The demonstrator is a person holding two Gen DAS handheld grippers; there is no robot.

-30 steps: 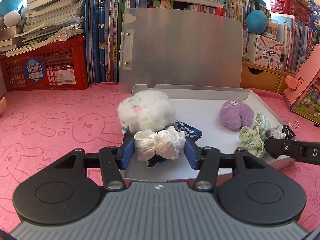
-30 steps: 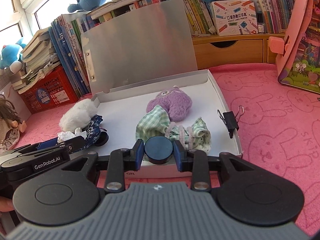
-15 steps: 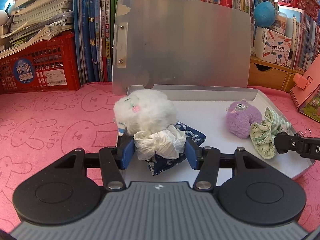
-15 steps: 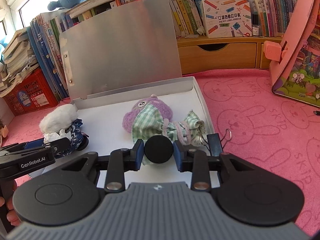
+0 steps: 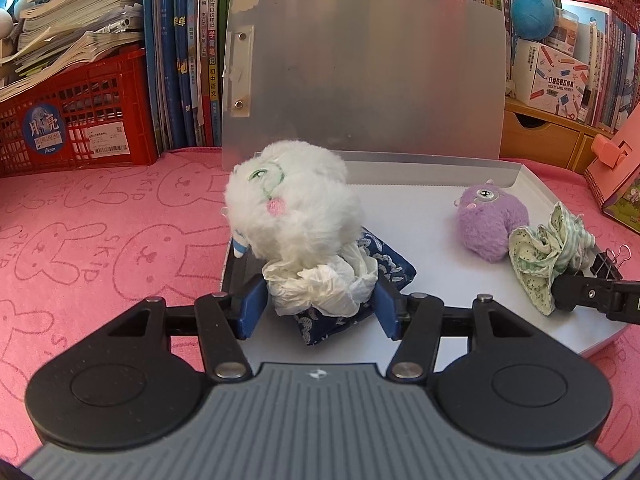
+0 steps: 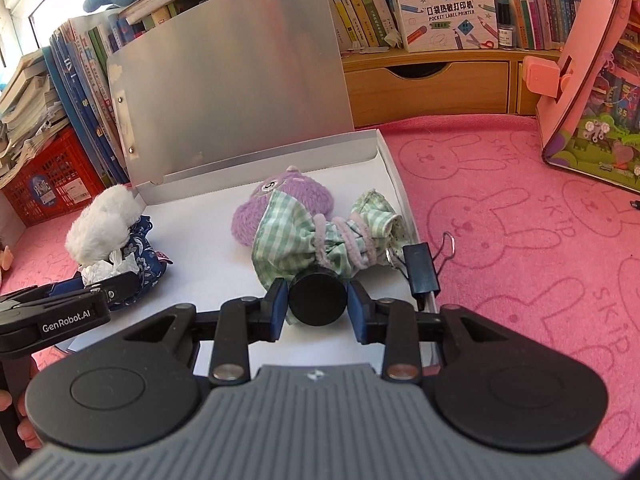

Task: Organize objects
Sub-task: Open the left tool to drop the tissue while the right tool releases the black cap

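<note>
My left gripper (image 5: 320,304) is shut on a crumpled white tissue (image 5: 324,284), held low over the white open box (image 5: 420,208), just above a blue patterned pouch (image 5: 384,276) and against a white fluffy plush (image 5: 292,212). My right gripper (image 6: 318,304) is shut on a black round cap (image 6: 317,299), right at the green checked cloth (image 6: 320,232) in the box (image 6: 208,248). A purple plush (image 6: 296,196) lies behind the cloth. The left gripper also shows in the right wrist view (image 6: 108,284), and the right fingertip shows in the left wrist view (image 5: 576,292).
The box's grey lid (image 5: 360,72) stands upright at the back. A black binder clip (image 6: 420,272) sits on the box's right rim. A red crate (image 5: 76,120), books and a wooden drawer unit (image 6: 432,84) line the back. A pink toy house (image 6: 592,80) stands at right on the pink mat (image 6: 520,240).
Both grippers have moved forward and lower into the box. The tissue now sits against the white plush and pouch; the black cap has reached the green cloth.
</note>
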